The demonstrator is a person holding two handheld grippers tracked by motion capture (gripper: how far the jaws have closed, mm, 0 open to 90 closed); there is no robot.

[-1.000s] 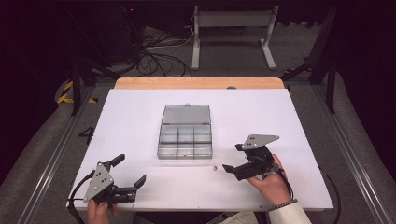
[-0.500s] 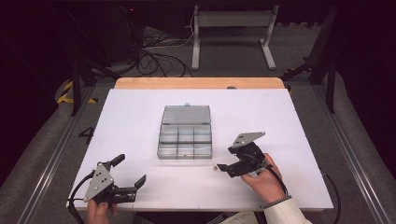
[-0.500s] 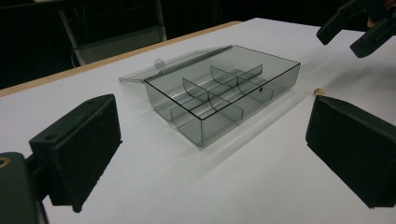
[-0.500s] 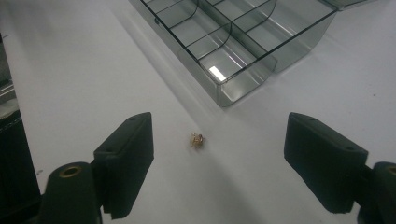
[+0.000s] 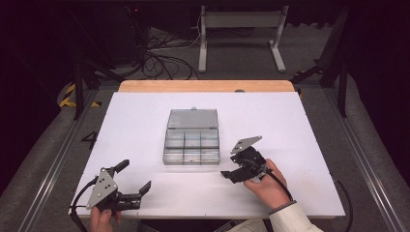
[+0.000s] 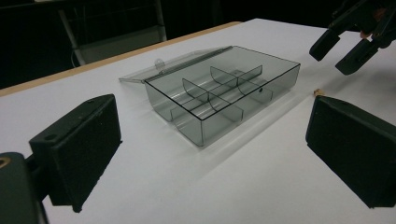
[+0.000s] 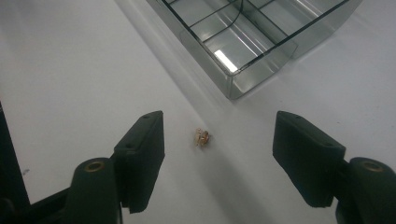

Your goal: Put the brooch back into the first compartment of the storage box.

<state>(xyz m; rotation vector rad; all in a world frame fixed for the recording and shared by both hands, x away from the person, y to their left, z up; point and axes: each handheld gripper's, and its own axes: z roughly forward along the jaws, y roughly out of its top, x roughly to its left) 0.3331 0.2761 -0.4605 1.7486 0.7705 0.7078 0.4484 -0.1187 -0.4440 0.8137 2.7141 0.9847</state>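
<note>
Straddling the tiny gold piece [image 7: 202, 137] with your right gripper [image 7: 217, 161] jaws spread readies a pinch; the divided box [image 5: 192, 143] waits at eleven o'clock, and your left gripper [image 5: 129, 182] idles, jaws apart.

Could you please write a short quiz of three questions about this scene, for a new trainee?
1. True or false: the lid of the clear compartment box is shut.
2. What lies on the table between the jaws of the right hand-held gripper? A) a small gold-coloured piece B) a screwdriver C) a coin
3. Are the jaws of the left hand-held gripper open or shut?

Key:
1. False; the lid lies open behind the box.
2. A, the small gold-coloured piece, near a box corner.
3. Open, holding nothing.
</note>
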